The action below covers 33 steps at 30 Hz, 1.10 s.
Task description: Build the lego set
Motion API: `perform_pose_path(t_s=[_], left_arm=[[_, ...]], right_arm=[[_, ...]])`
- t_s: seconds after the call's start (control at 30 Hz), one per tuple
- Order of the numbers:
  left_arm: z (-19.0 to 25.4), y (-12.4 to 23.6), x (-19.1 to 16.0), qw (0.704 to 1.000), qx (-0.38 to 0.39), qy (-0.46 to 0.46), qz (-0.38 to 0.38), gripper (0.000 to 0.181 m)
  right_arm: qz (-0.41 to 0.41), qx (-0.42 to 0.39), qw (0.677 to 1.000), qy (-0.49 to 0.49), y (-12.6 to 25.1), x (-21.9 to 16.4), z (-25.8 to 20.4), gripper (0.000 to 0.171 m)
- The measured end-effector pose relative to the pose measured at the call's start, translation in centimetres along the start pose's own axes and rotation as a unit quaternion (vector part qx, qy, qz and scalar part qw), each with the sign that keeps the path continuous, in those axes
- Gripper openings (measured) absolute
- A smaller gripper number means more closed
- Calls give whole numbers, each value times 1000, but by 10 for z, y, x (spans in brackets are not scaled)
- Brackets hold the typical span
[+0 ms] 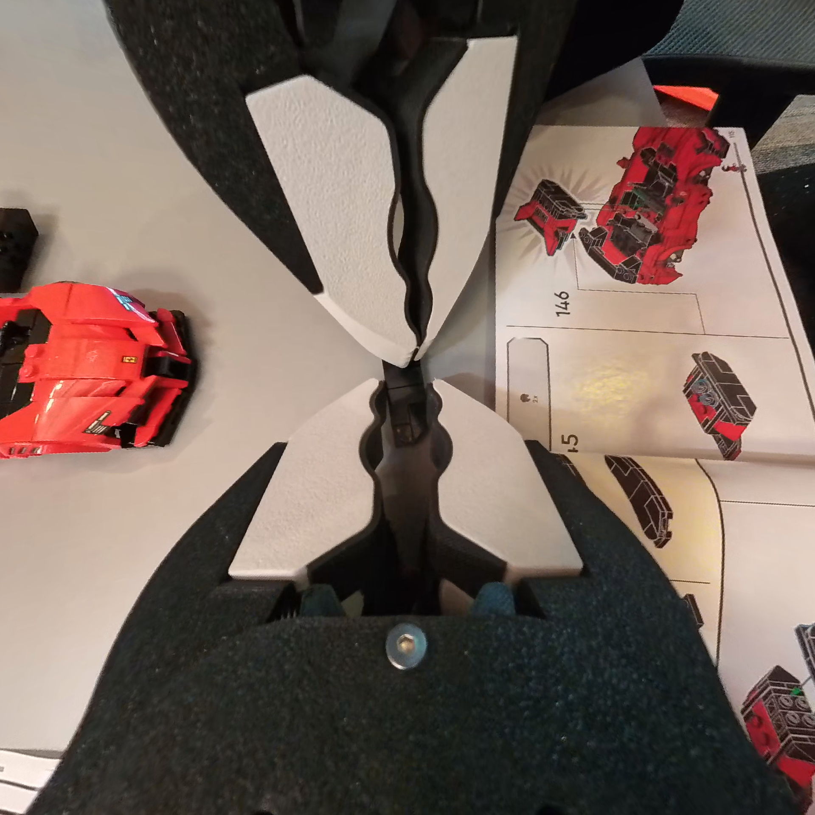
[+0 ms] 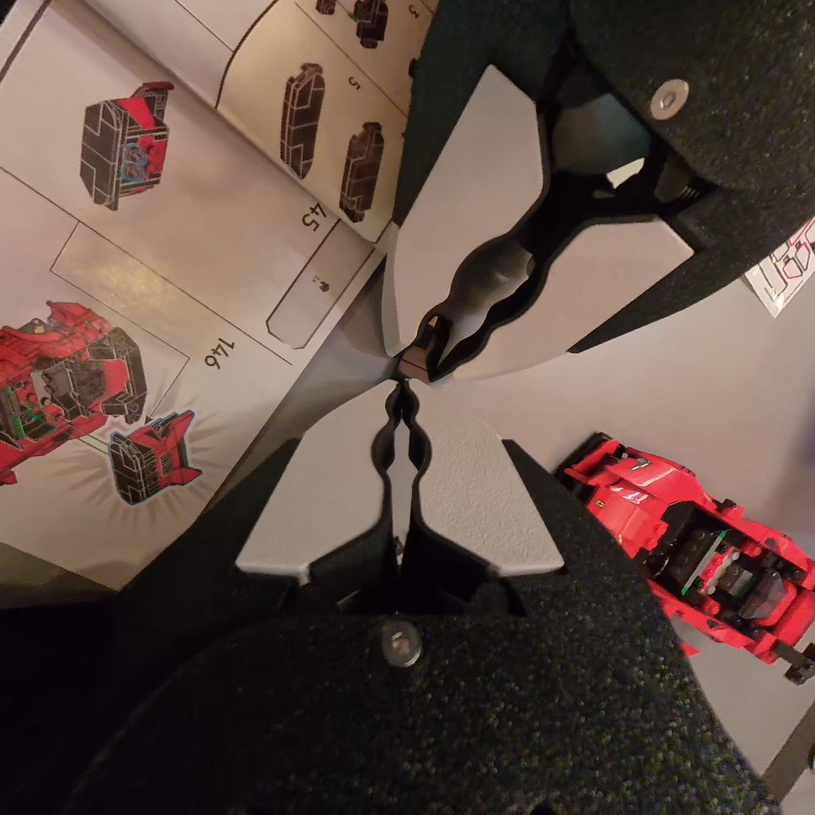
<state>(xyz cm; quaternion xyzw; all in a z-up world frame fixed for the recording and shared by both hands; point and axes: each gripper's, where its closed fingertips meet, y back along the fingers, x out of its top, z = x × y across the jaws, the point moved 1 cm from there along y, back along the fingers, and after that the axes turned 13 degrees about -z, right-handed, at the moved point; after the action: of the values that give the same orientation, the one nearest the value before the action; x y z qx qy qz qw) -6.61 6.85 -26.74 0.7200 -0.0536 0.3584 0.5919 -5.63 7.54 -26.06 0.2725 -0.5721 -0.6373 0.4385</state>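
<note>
My left gripper point(image 1: 405, 388) is shut on a small black lego piece point(image 1: 403, 410) and holds it above the white table. My right gripper point(image 1: 414, 353) comes in from the far side, shut, its tips touching the top of that piece. In the right wrist view my right gripper point(image 2: 399, 388) meets the left gripper point(image 2: 419, 366) tip to tip, and the piece point(image 2: 414, 364) shows between the left fingers. I see nothing between the right tips. The red lego car point(image 1: 88, 375) sits on the table to the left, apart from both grippers; it also shows in the right wrist view point(image 2: 683, 551).
The open instruction booklet point(image 1: 661, 375) lies to the right, also seen in the right wrist view point(image 2: 154, 264). A black lego block point(image 1: 13, 247) sits at the far left edge. A sticker sheet point(image 2: 789, 264) lies beyond the left gripper. A dark chair point(image 1: 749, 44) stands past the table edge. Left and right tips are no more than a few centimetres apart.
</note>
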Motion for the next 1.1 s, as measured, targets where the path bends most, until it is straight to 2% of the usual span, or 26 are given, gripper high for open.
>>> perform_pose_path(t_s=[0.33,0.47,0.63,0.7,0.87,1.0,1.1], left_arm=[[0,0,0,1000,-10,0,0,17],[0,0,0,1000,-11,1,0,17],[0,0,0,1000,-16,5,1,17],[0,0,0,1000,-17,6,1,17],[1,0,0,1000,-19,4,0,17],[1,0,0,1000,-17,3,-1,17],[1,0,0,1000,-16,2,0,17]], right_arm=[[-21,0,994,105,0,2,0,1],[-33,-25,987,155,-3,6,4,1],[-19,-31,986,165,-3,5,4,1],[-3,-31,990,137,-2,5,5,1],[52,-11,998,-19,17,-4,14,0],[17,79,990,-118,7,-3,-4,0],[10,72,988,-136,-1,0,-5,0]])
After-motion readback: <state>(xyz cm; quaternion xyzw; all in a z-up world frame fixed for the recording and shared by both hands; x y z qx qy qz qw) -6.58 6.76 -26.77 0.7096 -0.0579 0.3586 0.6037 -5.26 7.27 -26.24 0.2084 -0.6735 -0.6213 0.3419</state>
